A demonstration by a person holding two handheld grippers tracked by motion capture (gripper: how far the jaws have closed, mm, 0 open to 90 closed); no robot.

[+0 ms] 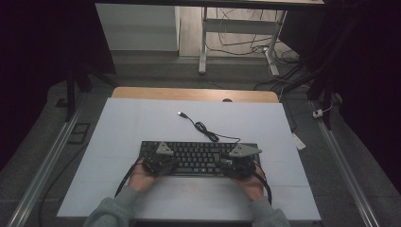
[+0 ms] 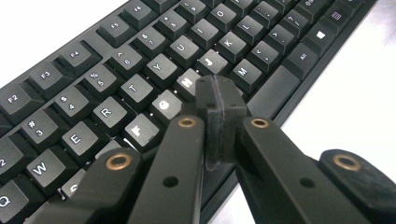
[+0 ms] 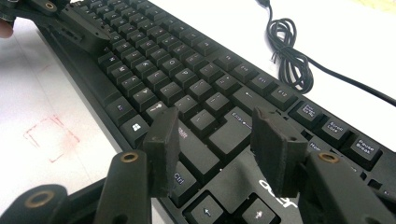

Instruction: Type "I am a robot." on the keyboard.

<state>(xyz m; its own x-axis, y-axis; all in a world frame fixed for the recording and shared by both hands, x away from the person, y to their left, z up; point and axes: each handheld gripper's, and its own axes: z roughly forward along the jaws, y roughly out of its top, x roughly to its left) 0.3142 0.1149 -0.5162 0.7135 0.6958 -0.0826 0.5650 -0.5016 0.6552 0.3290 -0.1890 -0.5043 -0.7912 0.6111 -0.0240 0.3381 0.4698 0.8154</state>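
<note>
A white-topped rectangular table (image 1: 142,123) with a wooden far edge carries 1 black full-size computer keyboard (image 1: 198,156) near its front edge. The keyboard's thin black USB cable (image 1: 203,128) lies loosely coiled just behind it.

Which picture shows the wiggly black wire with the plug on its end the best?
The high view: the whole cable shows there, from its plug lying on the white sheet through the coiled part to the keyboard. The right gripper view shows the coil close up, with the plug end cut off at the top edge. The left gripper view looks at letter keys.
</note>
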